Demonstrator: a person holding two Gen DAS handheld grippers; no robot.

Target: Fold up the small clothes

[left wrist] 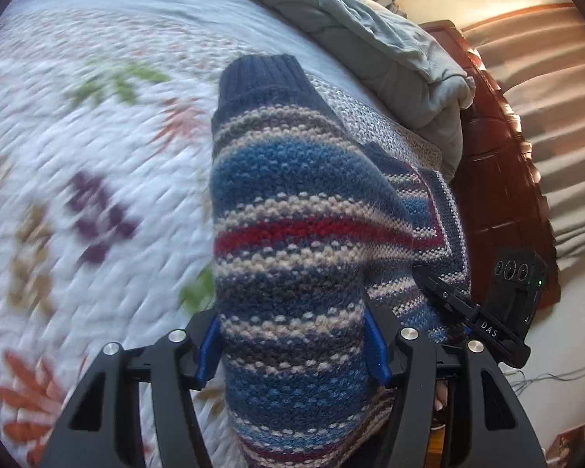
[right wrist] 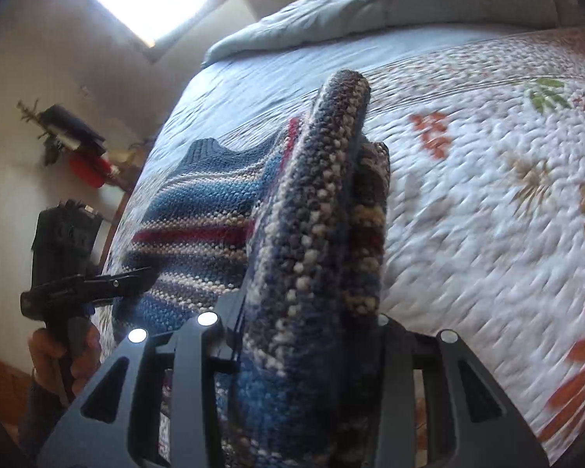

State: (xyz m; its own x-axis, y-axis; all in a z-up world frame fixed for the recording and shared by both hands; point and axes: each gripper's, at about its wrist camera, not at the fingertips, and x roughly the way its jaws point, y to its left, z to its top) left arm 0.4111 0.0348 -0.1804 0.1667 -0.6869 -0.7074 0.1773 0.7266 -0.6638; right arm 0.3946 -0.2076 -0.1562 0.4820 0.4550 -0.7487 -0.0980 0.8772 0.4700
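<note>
One striped knit sweater [left wrist: 292,234] hangs lifted above the bed, gathered between both tools. The left gripper [left wrist: 292,347] is clamped on a thick bunch of it, its blue pads pressing the wool; the right gripper [right wrist: 308,323] is clenched on a folded ridge. Beneath lies one white quilt [left wrist: 78,195] with leaf prints. A grey duvet [left wrist: 370,19] is heaped at the far end. A wooden bed frame [left wrist: 499,179] edges the right side, near a pale wall [right wrist: 27,78].

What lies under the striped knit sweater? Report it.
Under the striped knit sweater shows the white floral quilt on the bed. The quilt directly beneath the sweater is covered, so anything there stays unseen.
</note>
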